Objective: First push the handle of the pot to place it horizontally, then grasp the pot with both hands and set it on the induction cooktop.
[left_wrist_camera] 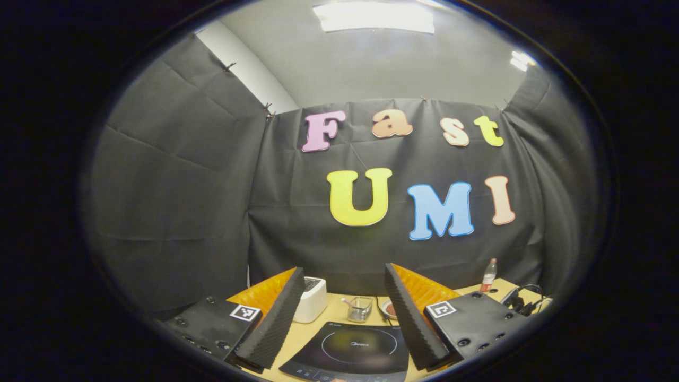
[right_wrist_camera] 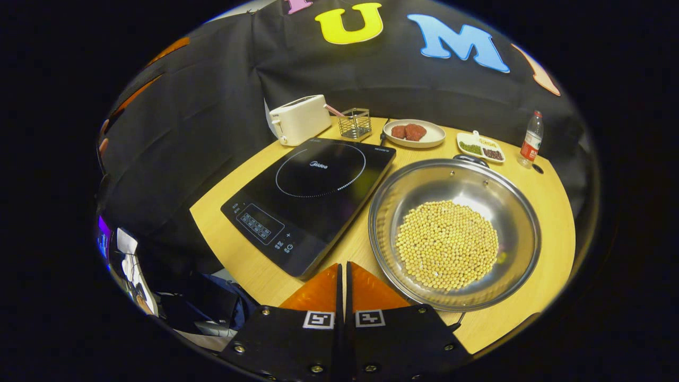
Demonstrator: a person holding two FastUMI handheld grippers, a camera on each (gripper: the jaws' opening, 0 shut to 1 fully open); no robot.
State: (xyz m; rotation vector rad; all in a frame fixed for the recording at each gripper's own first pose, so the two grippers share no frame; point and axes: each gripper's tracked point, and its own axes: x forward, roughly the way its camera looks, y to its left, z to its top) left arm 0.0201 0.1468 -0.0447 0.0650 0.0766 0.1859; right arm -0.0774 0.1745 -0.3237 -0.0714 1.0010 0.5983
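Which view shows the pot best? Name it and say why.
The right gripper view: the pot lies whole on the table beside the induction cooktop, its rim and the beans inside plain to see. The left gripper view looks higher, over the cooktop toward the wall, and gives nothing useful of the pot.

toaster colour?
White, or a pale cream. The toaster shows best in the right gripper view, behind the induction cooktop.
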